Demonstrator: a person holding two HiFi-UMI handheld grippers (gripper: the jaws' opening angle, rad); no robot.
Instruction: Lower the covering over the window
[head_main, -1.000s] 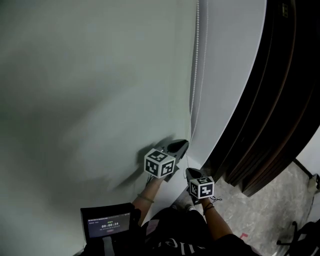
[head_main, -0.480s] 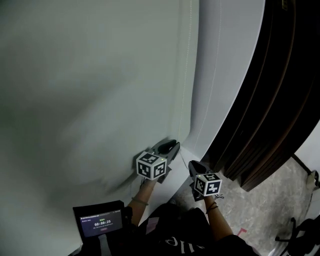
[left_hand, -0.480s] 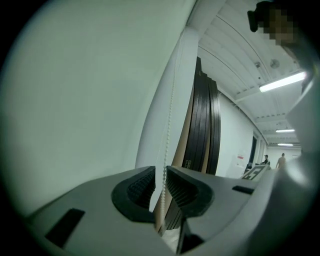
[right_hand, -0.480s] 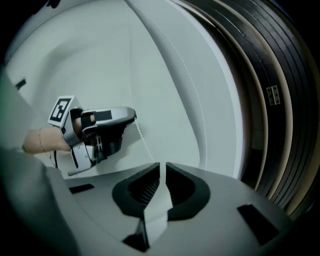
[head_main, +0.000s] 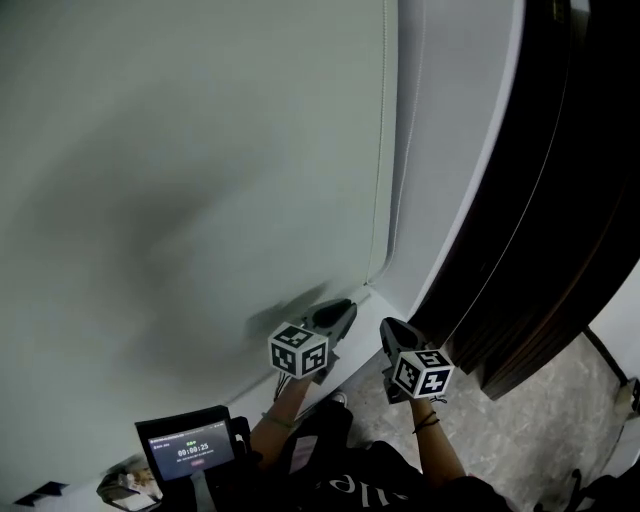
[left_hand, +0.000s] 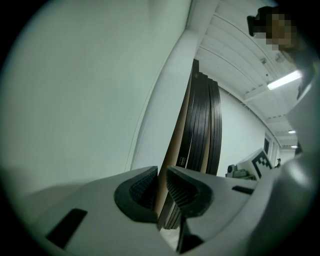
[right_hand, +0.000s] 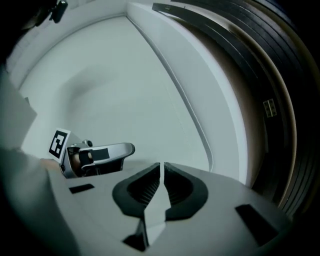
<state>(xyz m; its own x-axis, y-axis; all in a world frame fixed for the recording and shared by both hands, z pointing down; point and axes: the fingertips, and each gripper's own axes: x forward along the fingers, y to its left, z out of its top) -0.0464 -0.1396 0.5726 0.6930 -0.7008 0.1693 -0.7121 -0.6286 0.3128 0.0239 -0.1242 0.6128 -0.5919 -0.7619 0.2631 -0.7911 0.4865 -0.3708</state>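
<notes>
The pale green roller blind (head_main: 200, 180) hangs down over the window and fills the left of the head view. A thin pull chain (head_main: 383, 150) runs down its right edge, free of both grippers. My left gripper (head_main: 345, 305) points at the blind's lower right corner; its jaws (left_hand: 161, 172) stand a narrow gap apart with nothing between them. My right gripper (head_main: 388, 325) is just to its right, below the white window frame (head_main: 440, 150). Its jaws (right_hand: 161, 167) have just been opening to a thin slit and hold nothing. The left gripper (right_hand: 127, 148) also shows in the right gripper view.
Dark wooden panels (head_main: 540, 200) lean against the wall to the right of the window frame. A small screen (head_main: 185, 450) sits at the person's waist. Speckled floor (head_main: 540, 430) shows at the lower right.
The left gripper has slid down and to the left along the blind. The right gripper has risen a little beside it. The chain that ran to the grippers now hangs by the blind's edge.
</notes>
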